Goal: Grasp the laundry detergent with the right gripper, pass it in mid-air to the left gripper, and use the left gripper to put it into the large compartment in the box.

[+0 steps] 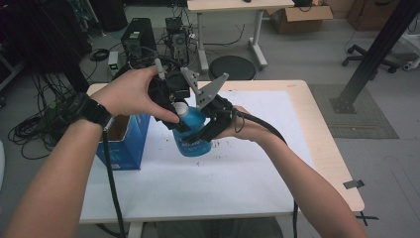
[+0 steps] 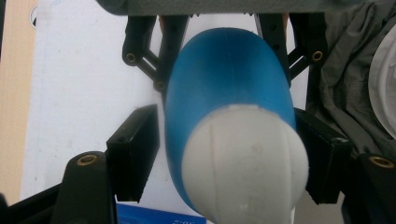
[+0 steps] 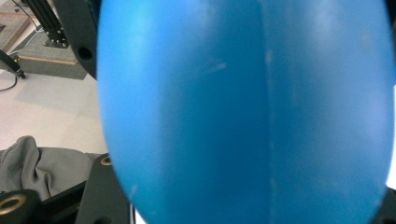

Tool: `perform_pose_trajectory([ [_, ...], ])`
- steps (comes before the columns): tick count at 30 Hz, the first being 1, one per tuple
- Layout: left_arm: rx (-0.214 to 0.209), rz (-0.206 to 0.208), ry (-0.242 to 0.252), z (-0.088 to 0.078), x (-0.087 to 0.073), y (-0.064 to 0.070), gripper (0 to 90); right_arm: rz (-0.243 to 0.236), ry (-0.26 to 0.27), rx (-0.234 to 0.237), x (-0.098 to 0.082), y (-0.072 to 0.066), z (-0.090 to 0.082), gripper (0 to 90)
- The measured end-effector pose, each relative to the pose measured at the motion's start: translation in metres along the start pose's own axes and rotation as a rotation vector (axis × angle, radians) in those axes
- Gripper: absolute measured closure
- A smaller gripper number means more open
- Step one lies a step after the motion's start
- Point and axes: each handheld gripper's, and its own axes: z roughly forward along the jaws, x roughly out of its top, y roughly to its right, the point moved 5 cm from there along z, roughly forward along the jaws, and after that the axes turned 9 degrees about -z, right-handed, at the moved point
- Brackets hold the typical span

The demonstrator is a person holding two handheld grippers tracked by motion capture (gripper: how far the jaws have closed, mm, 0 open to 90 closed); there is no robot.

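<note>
A: Where was the blue bottle (image 1: 192, 130) at that pt?

B: Held up over the white sheet (image 1: 247, 163) mid-table, between both grippers, just right of the blue box (image 1: 124, 148). Looked clear of the sheet, though the base was partly hidden, so can't swear to it.

A: Right gripper (image 1: 210, 121)?

B: Clamped on the bottle's body from the person's right. In the right gripper view the blue wall (image 3: 243, 107) sat squarely between the jaws, w/ jaw metal tight at both edges. Closed on it, I'd say.

A: And the left gripper (image 1: 171, 101)?

B: Up at the white cap (image 2: 245, 163). In the left gripper view its pads (image 2: 133, 154) flanked the cap & shoulder: right pad seemed to touch, left pad showed a thin gap. So partly open, around the cap, not gripping yet as far as I could tell.

A: So the step was uncapping?

B: My guess, yes. To do it well: right gripper needed to hold the body firm w/o crushing, since it looked like soft plastic. Left pads should've closed square on the cap, not the blue shoulder, then turned about the bottle's own axis. Keep the bottle upright over the sheet in case it spilled.
</note>
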Motion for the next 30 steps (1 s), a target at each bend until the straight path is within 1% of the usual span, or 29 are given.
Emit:
perform_pose_trajectory([
  [7, 0.002, 0.003, -0.007, -0.0008, 0.0005, 0.0016, 32.9, 0.004, -0.006, -0.001, -0.0008, 0.0005, 0.001, 42.2],
  [9, 0.004, 0.009, -0.009, -0.0002, 0.0004, 0.0015, 33.9, 0.005, -0.005, 0.0, -0.0007, 0.0005, 0.0009, 42.2],
  [13, 0.002, 0.007, -0.012, 0.0004, 0.0006, 0.0018, 36.3, 0.005, -0.009, 0.002, -0.0009, 0.0002, 0.001, 42.2],
  [16, 0.001, 0.003, -0.011, 0.0008, 0.0004, 0.0016, 37.2, 0.009, -0.007, 0.001, -0.0014, 0.0006, 0.0008, 42.2],
  [22, 0.001, -0.011, -0.025, 0.0018, 0.0013, 0.002, 37.5, 0.008, -0.015, 0.002, -0.0024, 0.0003, 0.0009, 42.2],
  [23, 0.002, -0.018, -0.04, 0.0024, 0.0017, 0.0023, 37.6, 0.008, -0.021, 0.004, -0.0028, 0.0001, 0.0016, 42.2],
  [25, 0.005, -0.018, -0.058, 0.0028, 0.0026, 0.0023, 37.8, 0.007, -0.024, 0.004, -0.003, 0.0003, 0.0022, 42.1],
  [29, -0.006, -0.03, -0.055, 0.0029, 0.0048, 0.0023, 37.9, 0.009, -0.023, 0.011, -0.0034, 0.0004, 0.0025, 41.8],
  [30, -0.008, -0.026, -0.058, 0.0027, 0.0051, 0.002, 37.9, 0.01, -0.023, 0.015, -0.0035, 0.0005, 0.0023, 41.7],
])
